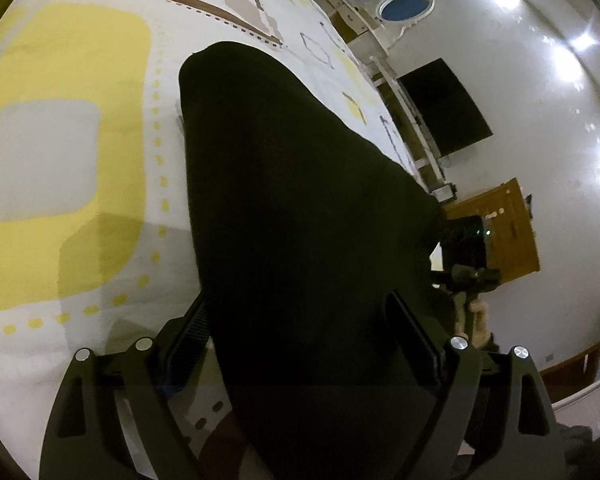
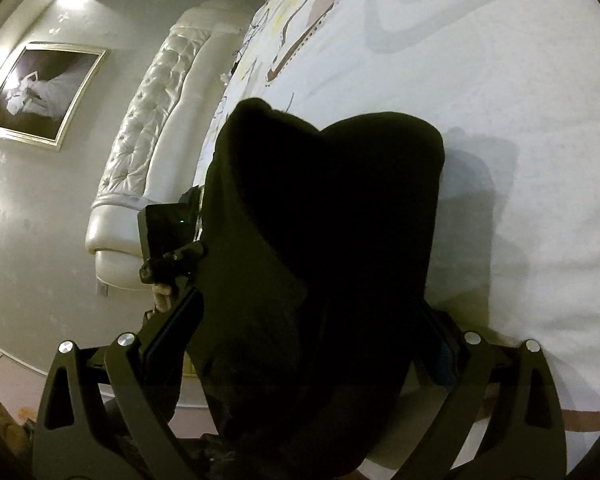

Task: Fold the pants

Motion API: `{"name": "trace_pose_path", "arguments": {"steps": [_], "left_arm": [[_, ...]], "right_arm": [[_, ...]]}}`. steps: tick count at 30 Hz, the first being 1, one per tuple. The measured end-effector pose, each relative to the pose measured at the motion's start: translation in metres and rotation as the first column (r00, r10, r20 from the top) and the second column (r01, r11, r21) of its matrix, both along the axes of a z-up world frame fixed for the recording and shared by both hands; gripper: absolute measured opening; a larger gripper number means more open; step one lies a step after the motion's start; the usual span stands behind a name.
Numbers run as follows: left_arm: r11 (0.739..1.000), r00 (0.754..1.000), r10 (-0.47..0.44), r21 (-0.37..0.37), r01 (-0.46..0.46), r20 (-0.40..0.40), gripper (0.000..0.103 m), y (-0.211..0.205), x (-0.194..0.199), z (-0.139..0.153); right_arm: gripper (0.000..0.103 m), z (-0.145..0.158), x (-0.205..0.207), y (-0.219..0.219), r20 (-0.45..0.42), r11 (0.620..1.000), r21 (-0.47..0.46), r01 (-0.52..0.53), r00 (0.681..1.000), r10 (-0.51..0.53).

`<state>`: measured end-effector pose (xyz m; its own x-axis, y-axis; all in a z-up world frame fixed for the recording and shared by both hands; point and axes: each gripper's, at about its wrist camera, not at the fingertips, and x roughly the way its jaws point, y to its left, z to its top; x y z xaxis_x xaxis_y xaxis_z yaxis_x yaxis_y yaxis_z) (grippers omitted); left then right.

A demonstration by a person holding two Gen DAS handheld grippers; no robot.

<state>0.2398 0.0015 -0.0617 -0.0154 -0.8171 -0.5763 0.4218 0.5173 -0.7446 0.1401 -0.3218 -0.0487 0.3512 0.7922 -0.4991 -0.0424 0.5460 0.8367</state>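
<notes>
Pants (image 1: pixel 284 200), black and bunched, fill the middle of both wrist views, draped over a bed (image 1: pixel 80 128) covered with a white sheet printed in yellow, grey and brown shapes. In the left wrist view the left gripper (image 1: pixel 304 344) stands wide, and the dark cloth runs between its fingers (image 1: pixel 188 340) from the bottom edge up toward the far end of the bed; the fabric touches both pads, but whether they press on it I cannot tell. In the right wrist view the right gripper (image 2: pixel 308 344) is likewise spread, with a thick fold of the pants (image 2: pixel 320 220) lying between its fingers (image 2: pixel 168 332); whether it grips the cloth cannot be told either. Each camera catches the other gripper beside the pants, held by a hand (image 2: pixel 162 296). Beyond the bed are a tufted white headboard (image 2: pixel 140 128) and a framed picture (image 2: pixel 44 92) on the wall.
</notes>
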Motion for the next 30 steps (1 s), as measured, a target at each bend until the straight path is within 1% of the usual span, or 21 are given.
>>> {"name": "trace_pose_path", "arguments": {"steps": [4, 9, 10, 11, 12, 13, 14, 16, 18, 20, 22, 26, 30], "left_arm": [[0.999, 1.000, -0.001, 0.039, 0.000, 0.029, 0.078, -0.002, -0.002, 0.001], [0.999, 0.999, 0.000, 0.049, -0.002, 0.039, 0.074, -0.002, -0.002, 0.000], [0.999, 0.999, 0.000, 0.050, -0.002, 0.039, 0.074, -0.002, -0.002, 0.000], [0.999, 0.999, -0.001, 0.051, -0.001, 0.039, 0.074, -0.002, -0.002, 0.000], [0.999, 0.999, -0.002, 0.054, 0.000, 0.040, 0.074, -0.002, -0.002, 0.000], [0.998, 0.999, -0.004, 0.059, 0.001, 0.041, 0.073, -0.002, -0.002, 0.000], [0.998, 0.999, -0.004, 0.061, 0.001, 0.042, 0.071, -0.004, -0.002, 0.000], [0.998, 0.999, -0.004, 0.065, 0.001, 0.046, 0.070, -0.004, -0.002, 0.000], [0.998, 0.999, -0.002, 0.069, -0.001, 0.048, 0.067, -0.003, -0.003, 0.000], [0.997, 0.999, 0.001, 0.074, -0.004, 0.048, 0.061, -0.002, -0.003, 0.001], [0.997, 0.999, 0.000, 0.073, -0.004, 0.045, 0.056, -0.002, -0.003, 0.001], [0.998, 0.999, 0.007, 0.065, -0.010, 0.044, 0.046, -0.002, -0.004, 0.002], [0.998, 0.998, 0.010, 0.062, -0.013, 0.055, 0.042, -0.002, -0.005, 0.006]], "right_arm": [[0.097, 0.002, 0.000, 0.002, -0.006, 0.999, -0.039, 0.001, 1.000, -0.002], [0.096, 0.003, 0.003, 0.009, -0.016, 0.997, -0.082, 0.004, 1.000, -0.005], [0.093, 0.003, 0.003, 0.009, -0.018, 0.996, -0.091, 0.004, 1.000, -0.006], [0.078, 0.004, 0.003, 0.010, -0.022, 0.993, -0.115, 0.008, 1.000, -0.011], [0.067, 0.003, 0.003, 0.008, -0.030, 0.991, -0.133, 0.020, 0.999, -0.024], [0.060, 0.000, 0.002, 0.004, -0.044, 0.991, -0.131, 0.034, 0.998, -0.040], [0.057, -0.003, 0.002, 0.001, -0.046, 0.994, -0.107, 0.034, 0.998, -0.040], [0.056, -0.005, 0.001, -0.001, -0.045, 0.995, -0.091, 0.034, 0.998, -0.039], [0.054, -0.004, 0.000, 0.000, -0.043, 0.995, -0.093, 0.037, 0.998, -0.041], [0.047, -0.006, 0.000, 0.002, -0.042, 0.997, -0.074, 0.034, 0.998, -0.038], [0.046, -0.006, 0.000, 0.003, -0.039, 0.997, -0.064, 0.034, 0.999, -0.037], [0.044, -0.007, 0.000, 0.001, -0.028, 0.999, -0.029, 0.033, 0.999, -0.034], [0.044, -0.010, -0.001, -0.003, -0.019, 0.999, 0.000, 0.039, 0.999, -0.039]]}}
